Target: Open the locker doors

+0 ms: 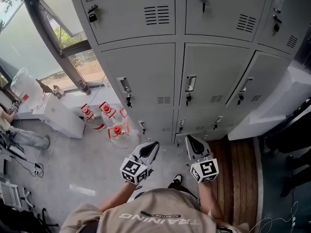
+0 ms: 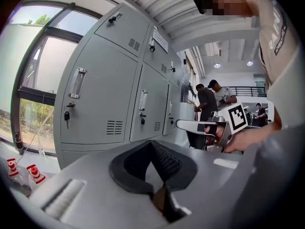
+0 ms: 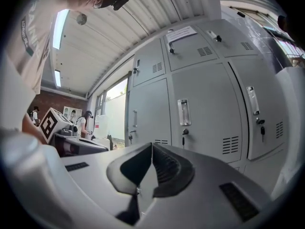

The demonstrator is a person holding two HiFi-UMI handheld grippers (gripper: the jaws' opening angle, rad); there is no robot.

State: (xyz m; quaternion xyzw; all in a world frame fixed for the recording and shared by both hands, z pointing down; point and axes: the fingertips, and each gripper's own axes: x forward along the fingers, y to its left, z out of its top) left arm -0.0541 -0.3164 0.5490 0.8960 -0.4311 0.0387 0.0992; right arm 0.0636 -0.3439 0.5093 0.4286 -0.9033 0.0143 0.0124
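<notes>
A bank of grey lockers (image 1: 141, 76) fills the head view, every door closed. The doors carry chrome handles (image 1: 190, 83) with keys hanging below. My left gripper (image 1: 148, 152) and right gripper (image 1: 194, 144) are held side by side short of the bottom row, both shut and empty. In the left gripper view the left gripper (image 2: 152, 144) faces a closed door (image 2: 95, 104) with its handle (image 2: 77, 83) and key (image 2: 66, 116). The right gripper (image 3: 152, 147) faces another closed door (image 3: 209, 113) and handle (image 3: 183, 112). Neither touches the lockers.
Several red-capped water bottles (image 1: 104, 115) stand on the floor left of the lockers, beside a white cabinet (image 1: 58, 113) and a window (image 1: 53, 28). A white unit (image 1: 272, 106) juts out at the right over wooden flooring (image 1: 238, 174). Other people (image 2: 207, 101) stand further down the locker row.
</notes>
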